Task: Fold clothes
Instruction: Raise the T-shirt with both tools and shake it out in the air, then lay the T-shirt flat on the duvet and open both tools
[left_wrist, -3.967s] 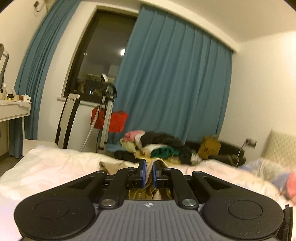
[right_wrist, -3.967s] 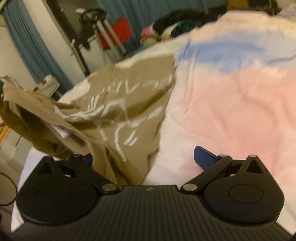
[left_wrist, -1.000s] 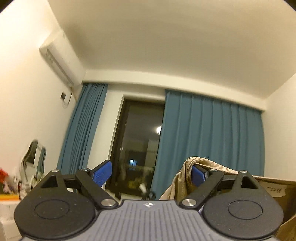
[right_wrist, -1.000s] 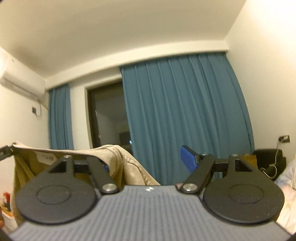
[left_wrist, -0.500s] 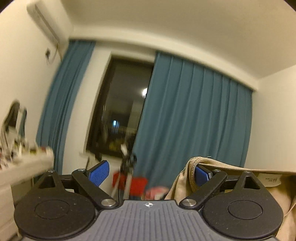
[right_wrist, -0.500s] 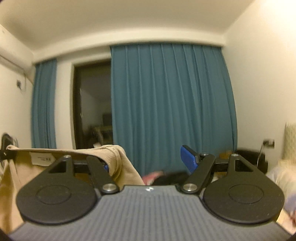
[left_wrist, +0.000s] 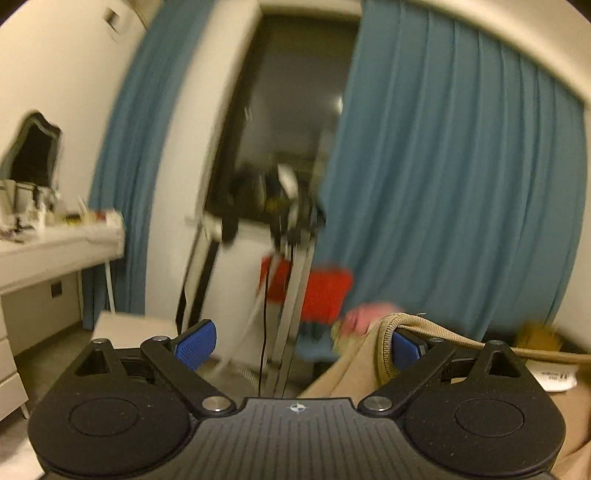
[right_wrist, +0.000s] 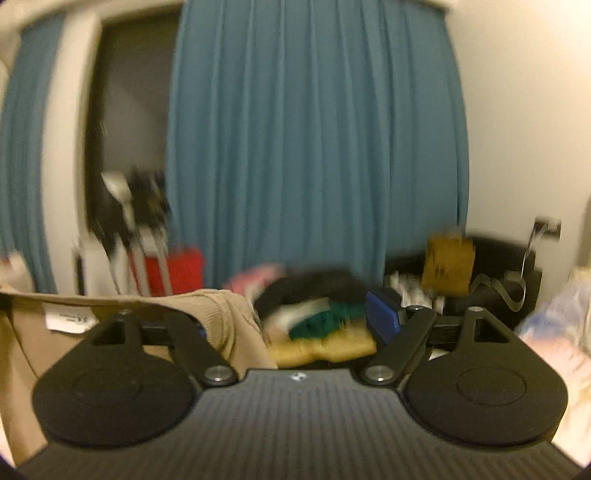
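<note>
A tan T-shirt hangs stretched between my two grippers, its collar and white neck label showing. In the left wrist view the shirt (left_wrist: 373, 354) is hooked over the right finger of my left gripper (left_wrist: 299, 345), whose jaws stand wide open. In the right wrist view the shirt (right_wrist: 229, 317) drapes over the left finger of my right gripper (right_wrist: 291, 317), whose jaws are also wide open. The label (right_wrist: 68, 320) sits left of that finger. Both views are blurred by motion.
Blue curtains (right_wrist: 314, 147) and a dark window (left_wrist: 288, 122) fill the far wall. A tripod (left_wrist: 288, 277) and a red item (left_wrist: 325, 291) stand below the window. A pile of clothes (right_wrist: 317, 314) and a dark sofa (right_wrist: 498, 277) lie ahead. A white desk (left_wrist: 48, 251) is at left.
Both grippers have tilted downward, from ceiling and curtain tops to the floor-level room. The shirt stays hooked on the same fingers, jaws unchanged since one second ago.
</note>
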